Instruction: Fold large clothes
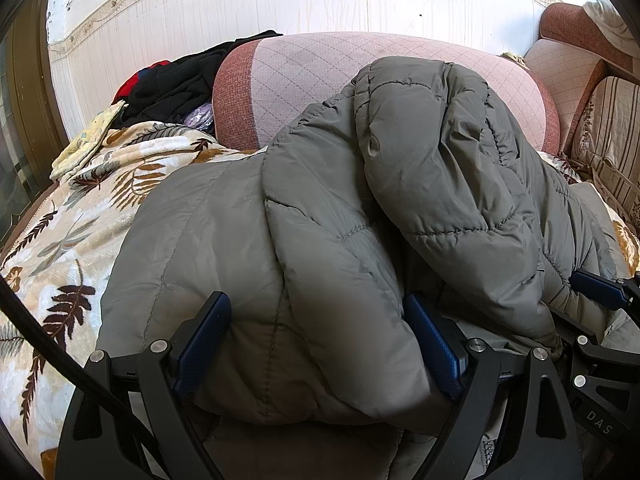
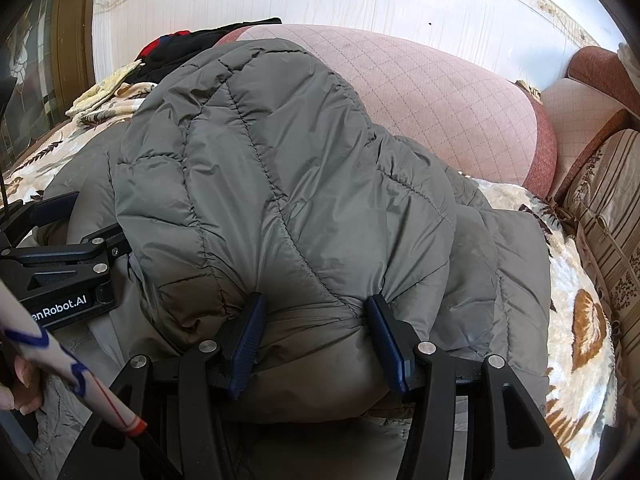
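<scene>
A large grey-green quilted puffer jacket (image 1: 360, 208) lies bunched on a leaf-patterned blanket (image 1: 68, 240) over a sofa. It also fills the right wrist view (image 2: 280, 184). My left gripper (image 1: 316, 340) has its jaws wide apart around a thick padded fold of the jacket, pads pressing its sides. My right gripper (image 2: 316, 340) is clamped on another thick fold of the jacket, the fabric puckering at its pads. The right gripper shows at the right edge of the left wrist view (image 1: 600, 292). The left gripper shows at the left of the right wrist view (image 2: 60, 256).
A pink quilted sofa backrest (image 1: 360, 80) rises behind the jacket. Dark and red clothes (image 1: 176, 80) are piled at the back left. A striped cushion (image 1: 608, 148) lies at the right. A white wall stands behind. A wooden door frame (image 1: 24, 100) is at the far left.
</scene>
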`<state>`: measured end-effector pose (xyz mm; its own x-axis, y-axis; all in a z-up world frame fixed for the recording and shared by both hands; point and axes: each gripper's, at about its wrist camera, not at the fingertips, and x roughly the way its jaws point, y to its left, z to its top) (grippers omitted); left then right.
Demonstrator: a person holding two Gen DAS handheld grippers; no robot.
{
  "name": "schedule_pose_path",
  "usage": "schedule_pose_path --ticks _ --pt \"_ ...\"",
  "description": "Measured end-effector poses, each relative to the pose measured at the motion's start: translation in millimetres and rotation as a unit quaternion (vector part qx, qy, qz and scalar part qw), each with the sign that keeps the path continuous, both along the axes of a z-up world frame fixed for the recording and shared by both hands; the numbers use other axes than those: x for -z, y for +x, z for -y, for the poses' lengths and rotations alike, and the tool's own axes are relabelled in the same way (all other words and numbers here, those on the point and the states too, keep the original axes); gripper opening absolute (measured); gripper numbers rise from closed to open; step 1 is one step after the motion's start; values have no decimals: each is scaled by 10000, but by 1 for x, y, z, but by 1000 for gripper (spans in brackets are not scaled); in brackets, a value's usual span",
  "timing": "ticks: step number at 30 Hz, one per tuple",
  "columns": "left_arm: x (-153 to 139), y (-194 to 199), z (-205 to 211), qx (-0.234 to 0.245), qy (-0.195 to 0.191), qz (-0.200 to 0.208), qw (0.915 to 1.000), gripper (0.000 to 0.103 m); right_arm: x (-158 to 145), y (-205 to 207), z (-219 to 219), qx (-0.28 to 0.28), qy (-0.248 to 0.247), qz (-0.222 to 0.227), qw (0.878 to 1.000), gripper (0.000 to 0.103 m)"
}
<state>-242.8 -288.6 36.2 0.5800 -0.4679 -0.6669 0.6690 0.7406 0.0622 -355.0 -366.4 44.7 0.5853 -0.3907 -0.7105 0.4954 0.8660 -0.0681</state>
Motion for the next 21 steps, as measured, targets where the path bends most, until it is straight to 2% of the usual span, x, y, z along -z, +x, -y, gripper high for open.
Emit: schedule_pose_path --ticks 21 --pt "0 -1 0 2 -12 -4 10000 88 0 0 -1 1 -13 25 10000 57"
